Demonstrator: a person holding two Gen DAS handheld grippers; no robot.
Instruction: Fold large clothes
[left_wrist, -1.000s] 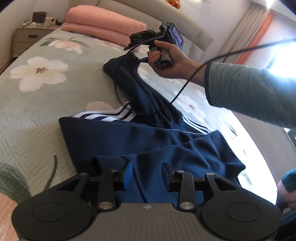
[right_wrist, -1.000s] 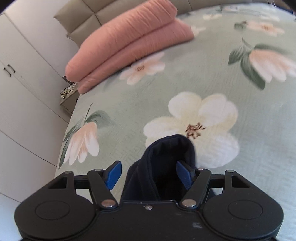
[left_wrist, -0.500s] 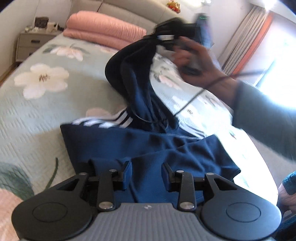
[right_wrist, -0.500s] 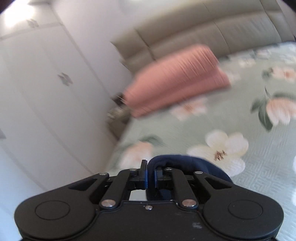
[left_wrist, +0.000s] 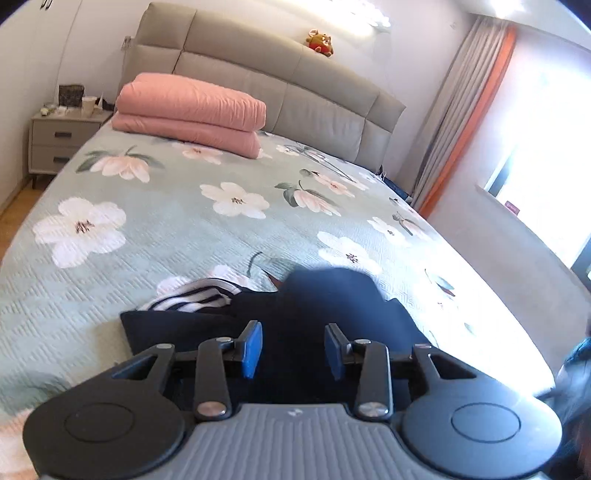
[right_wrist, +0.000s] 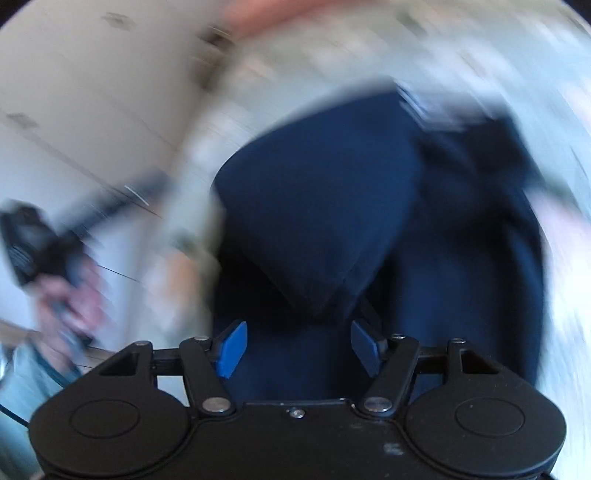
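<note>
- the navy garment (left_wrist: 325, 306) lies bunched on the near part of the flowered bedspread (left_wrist: 177, 229), with a white-striped section (left_wrist: 192, 299) showing at its left edge.
- the left gripper (left_wrist: 293, 349) hovers just over the dark cloth, its blue pads (left_wrist: 252, 349) spread well apart and gripping nothing.
- in the right wrist view, heavily blurred, the right gripper (right_wrist: 297, 349) also stands wide open, with a fold of the navy garment (right_wrist: 321, 206) in front of it but not pinched.
- a folded pink quilt (left_wrist: 192, 110) rests by the grey headboard (left_wrist: 258, 70), well apart from the garment.
- a nightstand (left_wrist: 59, 142) stands beside the bed at the left.
</note>
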